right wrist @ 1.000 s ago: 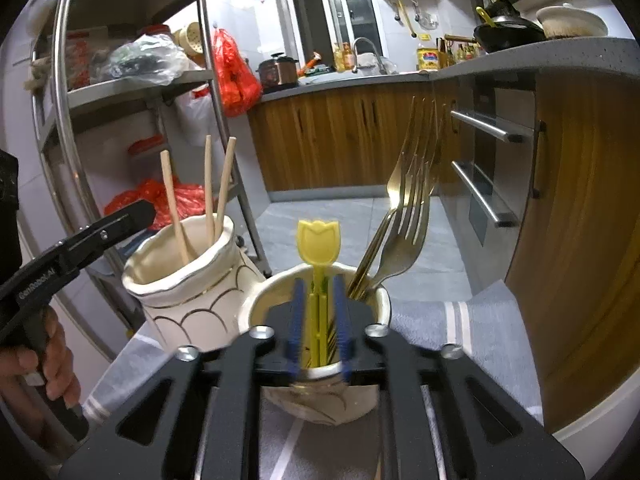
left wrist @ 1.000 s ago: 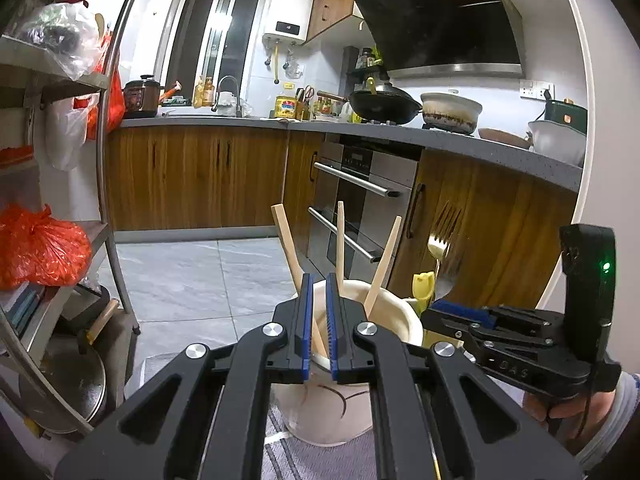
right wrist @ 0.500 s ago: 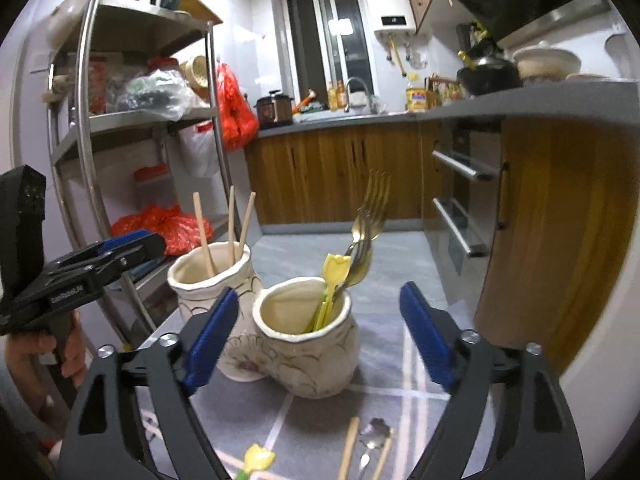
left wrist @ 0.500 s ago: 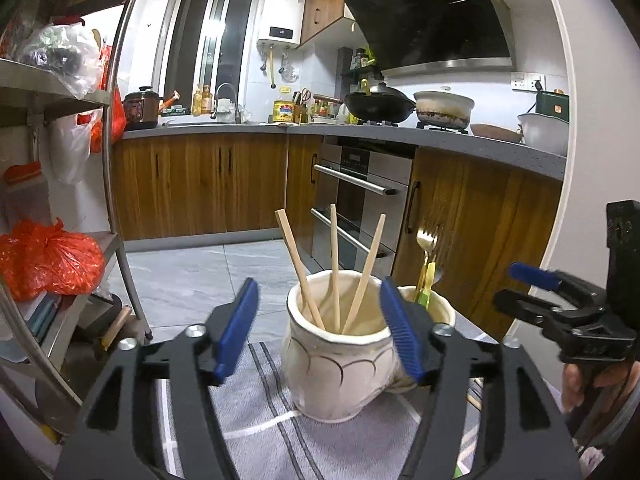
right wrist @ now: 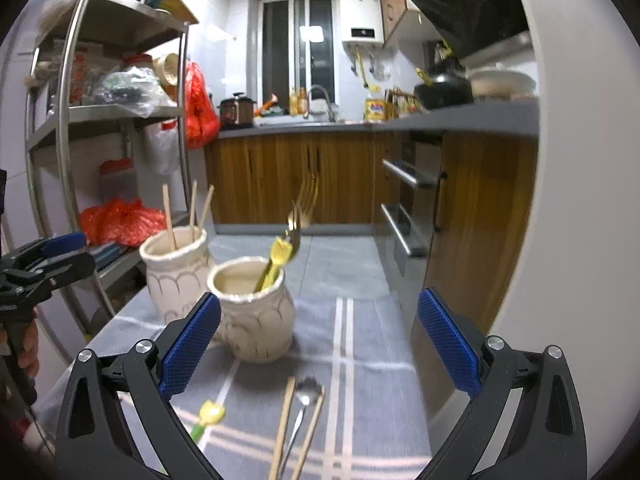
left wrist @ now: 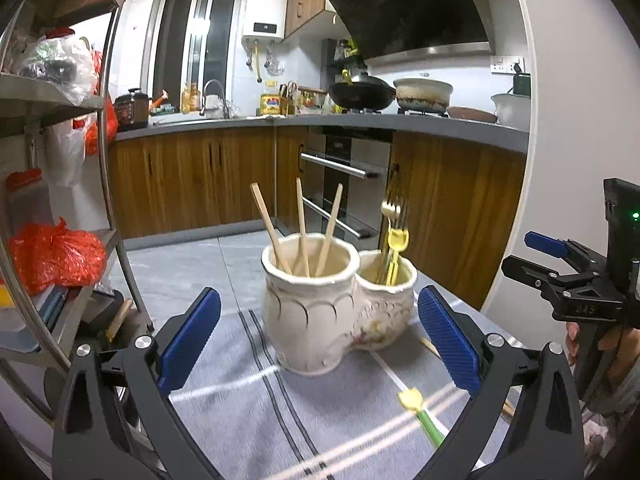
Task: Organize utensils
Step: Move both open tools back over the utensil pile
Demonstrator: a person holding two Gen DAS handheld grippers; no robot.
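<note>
Two cream ceramic jars stand side by side on a grey striped cloth [left wrist: 240,400]. The chopstick jar [left wrist: 308,312] [right wrist: 176,276] holds three wooden chopsticks [left wrist: 302,232]. The fork jar [left wrist: 390,312] [right wrist: 256,320] holds gold forks [right wrist: 300,208] and a yellow tulip-topped utensil [right wrist: 280,256]. My left gripper [left wrist: 319,295] is back from the chopstick jar, its jaws opening with nothing between them. My right gripper [right wrist: 319,298] is back from the fork jar, jaws opening, also empty. On the cloth lie a second tulip utensil [right wrist: 210,414], loose chopsticks [right wrist: 282,424] and a spoon [right wrist: 306,396].
A metal shelf rack [right wrist: 80,120] with red bags stands left of the table. Wooden cabinets and an oven [left wrist: 344,184] line the far side across the tiled floor. A white wall [right wrist: 560,240] closes the right. A hand [left wrist: 608,356] holds the right gripper.
Both grippers went from shut to wide open and pulled back. The left let go of a chopstick, the right of the yellow tulip utensil; both now stand in their jars.
</note>
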